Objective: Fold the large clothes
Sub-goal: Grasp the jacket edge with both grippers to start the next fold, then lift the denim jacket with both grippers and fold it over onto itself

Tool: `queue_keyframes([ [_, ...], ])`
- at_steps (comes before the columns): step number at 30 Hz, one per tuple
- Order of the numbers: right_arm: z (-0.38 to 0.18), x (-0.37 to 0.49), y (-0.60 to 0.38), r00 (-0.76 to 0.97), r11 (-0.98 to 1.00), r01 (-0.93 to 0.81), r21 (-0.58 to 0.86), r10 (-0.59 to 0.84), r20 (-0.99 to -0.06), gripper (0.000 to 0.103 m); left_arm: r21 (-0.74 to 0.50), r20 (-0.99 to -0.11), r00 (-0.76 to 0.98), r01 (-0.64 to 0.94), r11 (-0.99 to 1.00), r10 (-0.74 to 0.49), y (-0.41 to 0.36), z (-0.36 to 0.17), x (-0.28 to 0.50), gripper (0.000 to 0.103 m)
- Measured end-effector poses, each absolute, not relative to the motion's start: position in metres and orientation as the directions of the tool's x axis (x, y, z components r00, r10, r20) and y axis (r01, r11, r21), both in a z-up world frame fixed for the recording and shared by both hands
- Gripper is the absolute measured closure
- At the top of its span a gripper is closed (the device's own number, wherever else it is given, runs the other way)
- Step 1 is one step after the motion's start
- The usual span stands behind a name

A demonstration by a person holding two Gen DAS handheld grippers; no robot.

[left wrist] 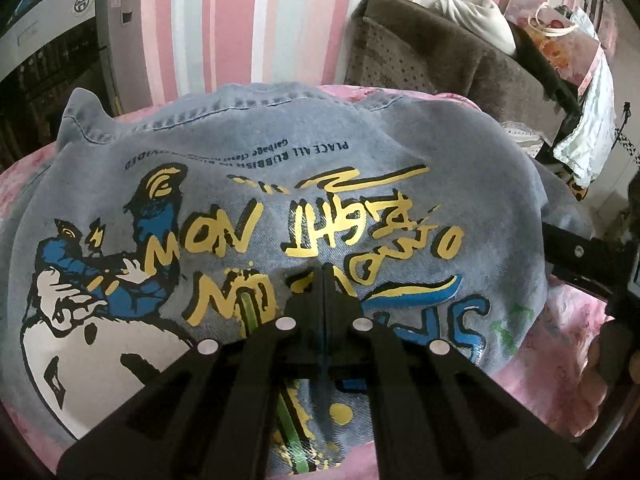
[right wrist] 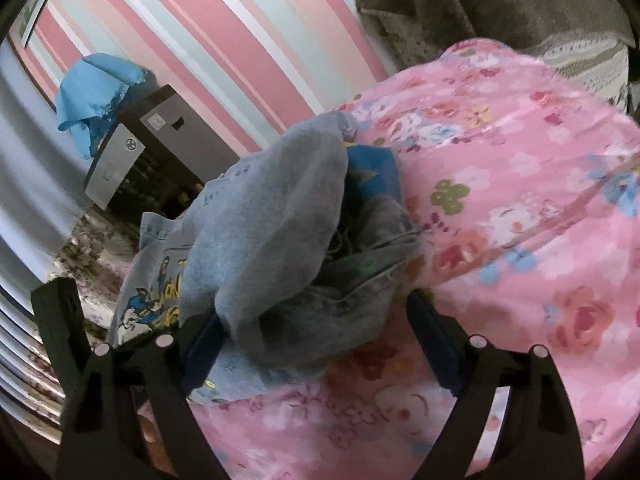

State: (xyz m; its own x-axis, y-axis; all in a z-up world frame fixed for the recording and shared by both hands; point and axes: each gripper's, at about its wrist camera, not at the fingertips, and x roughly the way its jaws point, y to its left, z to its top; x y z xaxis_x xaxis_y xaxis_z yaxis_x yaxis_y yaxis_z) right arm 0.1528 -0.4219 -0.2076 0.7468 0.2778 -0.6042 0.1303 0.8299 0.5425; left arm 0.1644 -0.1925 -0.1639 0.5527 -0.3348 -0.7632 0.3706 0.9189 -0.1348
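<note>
Denim jacket (left wrist: 304, 184) lies printed-back up on my pink floral bed (right wrist: 520, 208), folding barely begun; my left tongs (left wrist: 323, 270) pinch shut on its cloth, my right tongs (right wrist: 316, 320) gape around a bunched sleeve

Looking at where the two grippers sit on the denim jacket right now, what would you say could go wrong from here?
1. The left gripper is shut in the middle of the denim jacket, on its printed back; whether it pinches cloth is unclear, so a lift might bunch it or slip.
2. The right gripper is open around a bunched sleeve; closing may catch several layers.
3. The floral bedspread lies just beneath and could be pinched too.
</note>
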Motion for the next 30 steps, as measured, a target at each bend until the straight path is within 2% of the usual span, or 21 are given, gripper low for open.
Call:
queue_keyframes([
  [6, -0.215, 0.168, -0.417, 0.745, 0.806, 0.094, 0.585, 0.332, -0.578, 0.016, -0.126, -0.765, 0.554, 0.371, 0.920, -0.328, -0.193, -0.164, 0.165, 0.103],
  [8, -0.215, 0.171, -0.413, 0.751, 0.817, 0.078, 0.571, 0.328, -0.573, 0.022, -0.127, -0.766, 0.552, 0.372, 0.920, -0.329, -0.192, -0.165, 0.165, 0.103],
  [10, -0.208, 0.169, -0.407, 0.767, 0.848, 0.046, 0.528, 0.309, -0.563, 0.041, -0.131, -0.767, 0.549, 0.372, 0.919, -0.332, -0.192, -0.165, 0.166, 0.103],
  [12, -0.197, 0.166, -0.396, 0.781, 0.893, 0.014, 0.450, 0.271, -0.563, 0.050, -0.134, -0.767, 0.547, 0.372, 0.918, -0.334, -0.191, -0.165, 0.166, 0.103],
  [16, -0.183, 0.160, -0.382, 0.814, 0.932, -0.022, 0.362, 0.227, -0.535, 0.059, -0.143, -0.770, 0.540, 0.373, 0.917, -0.340, -0.189, -0.164, 0.168, 0.103],
  [19, -0.167, 0.154, -0.373, 0.841, 0.944, -0.055, 0.326, 0.220, -0.494, 0.061, -0.170, -0.777, 0.519, 0.373, 0.912, -0.357, -0.185, -0.162, 0.172, 0.103],
  [26, -0.122, 0.150, -0.328, 0.857, 0.973, -0.127, 0.195, 0.206, -0.471, 0.062, -0.236, -0.783, 0.476, 0.368, 0.899, -0.401, -0.155, -0.147, 0.176, 0.103],
  [28, -0.107, 0.147, -0.309, 0.861, 0.980, -0.147, 0.131, 0.192, -0.471, 0.063, -0.225, -0.766, 0.501, 0.379, 0.897, -0.404, -0.133, -0.132, 0.169, 0.103],
  [30, -0.096, 0.147, -0.288, 0.860, 0.984, -0.163, 0.077, 0.180, -0.478, 0.063, -0.162, -0.765, 0.537, 0.373, 0.913, -0.355, -0.107, -0.120, 0.163, 0.101],
])
